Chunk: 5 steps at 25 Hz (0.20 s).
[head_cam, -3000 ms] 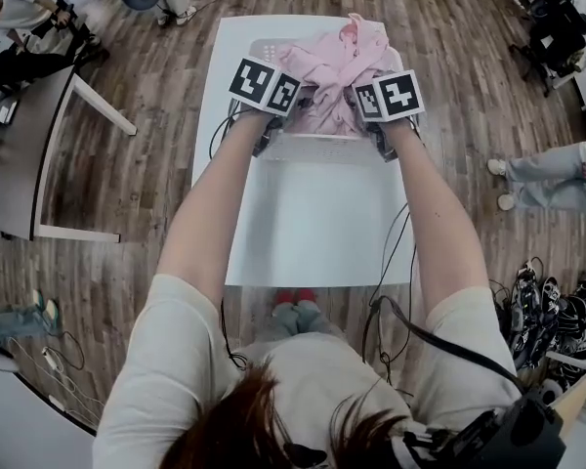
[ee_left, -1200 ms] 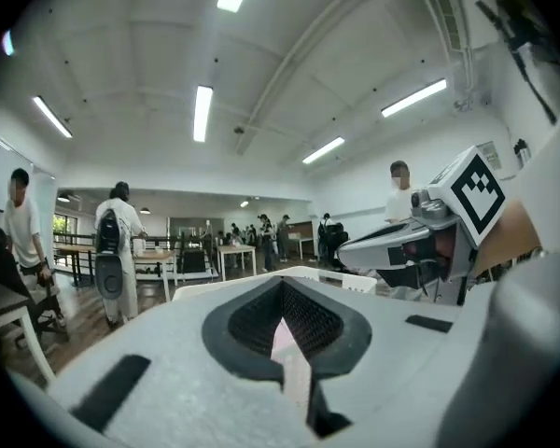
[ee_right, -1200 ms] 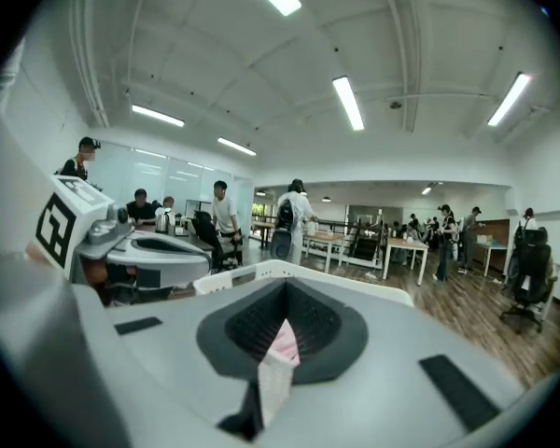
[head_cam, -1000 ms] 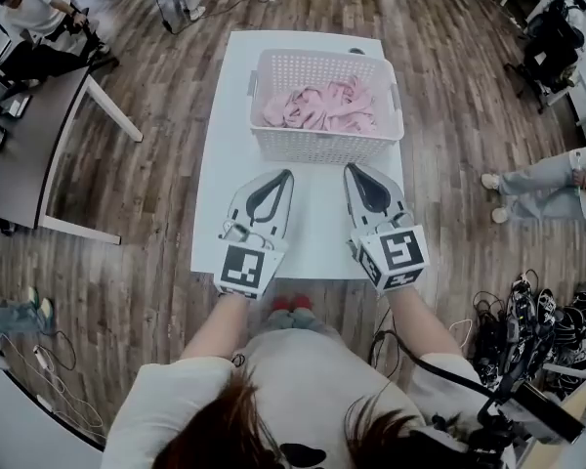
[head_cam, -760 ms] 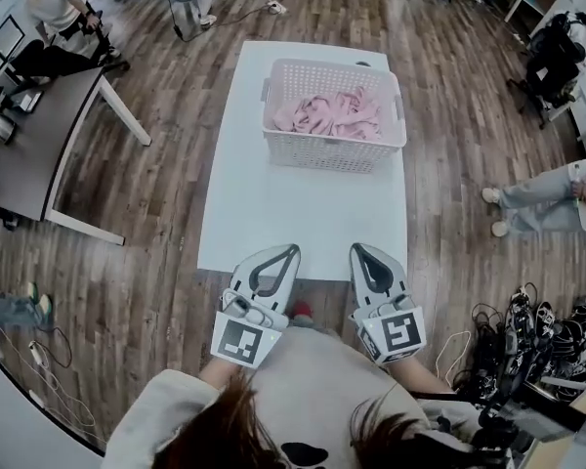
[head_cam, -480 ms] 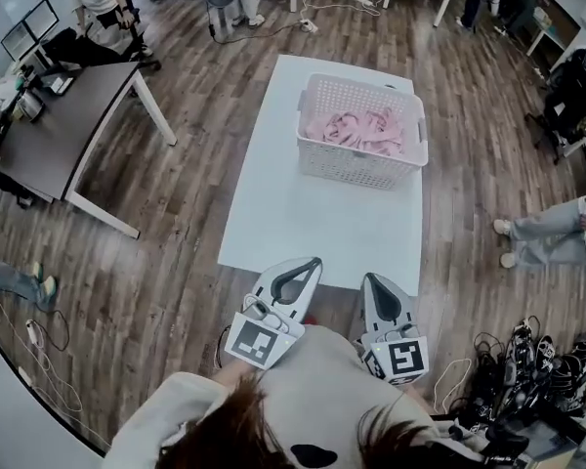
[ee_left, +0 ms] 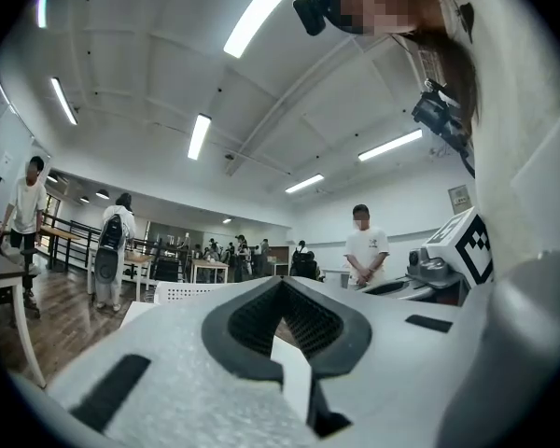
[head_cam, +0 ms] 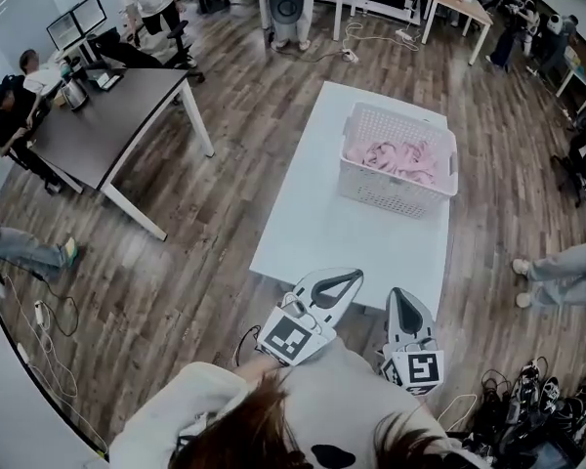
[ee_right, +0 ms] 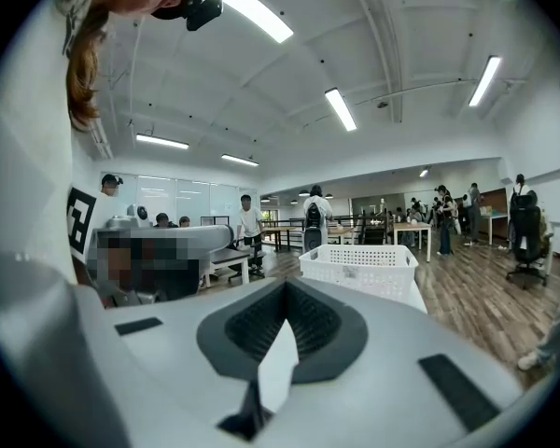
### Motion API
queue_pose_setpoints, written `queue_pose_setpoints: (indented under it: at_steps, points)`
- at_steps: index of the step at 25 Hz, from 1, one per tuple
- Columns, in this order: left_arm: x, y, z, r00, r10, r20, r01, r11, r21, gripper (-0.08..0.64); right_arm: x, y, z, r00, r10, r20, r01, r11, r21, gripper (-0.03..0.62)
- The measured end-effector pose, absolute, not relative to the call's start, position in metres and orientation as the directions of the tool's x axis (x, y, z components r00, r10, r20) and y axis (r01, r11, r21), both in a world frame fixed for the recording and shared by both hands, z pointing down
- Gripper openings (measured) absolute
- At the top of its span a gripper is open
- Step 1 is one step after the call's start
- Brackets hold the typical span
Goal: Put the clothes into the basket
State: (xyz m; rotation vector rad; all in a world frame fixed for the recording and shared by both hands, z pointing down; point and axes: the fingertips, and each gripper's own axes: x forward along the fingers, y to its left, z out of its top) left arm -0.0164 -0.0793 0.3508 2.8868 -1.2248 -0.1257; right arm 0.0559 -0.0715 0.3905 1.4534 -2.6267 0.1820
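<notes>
Pink clothes (head_cam: pixel 398 156) lie heaped inside the white lattice basket (head_cam: pixel 391 195), which stands at the far right end of the white table (head_cam: pixel 322 223). Both grippers are held close to my body, off the table's near edge and far from the basket. My left gripper (head_cam: pixel 353 276) is shut with nothing in it, and my right gripper (head_cam: pixel 398 294) is shut and empty too. The left gripper view shows the left gripper (ee_left: pixel 282 286) with its jaws together and the basket (ee_left: pixel 182 293) low behind them. From the right gripper (ee_right: pixel 285 289), the basket (ee_right: pixel 359 267) stands ahead to the right.
A dark desk (head_cam: pixel 107 106) with seated people stands to the left of the table. A person's legs (head_cam: pixel 562 277) reach in at the right. Cables and gear (head_cam: pixel 527 408) lie on the wood floor at bottom right. More desks and people fill the far room.
Both grippers have drawn back from above the table's near part to my body, shut all the while. I have backed away, so table and basket look smaller and farther.
</notes>
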Motion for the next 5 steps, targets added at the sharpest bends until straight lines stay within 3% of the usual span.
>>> queue_pose_setpoints:
  at_steps: [5]
  points:
    - [0.007,-0.068,0.359,0.763,-0.644,-0.060,-0.646,-0.763,-0.021,0.009,0.073,-0.057,0.389,-0.483,-0.854,0.194,-0.872,0.490,-0.015,0.009]
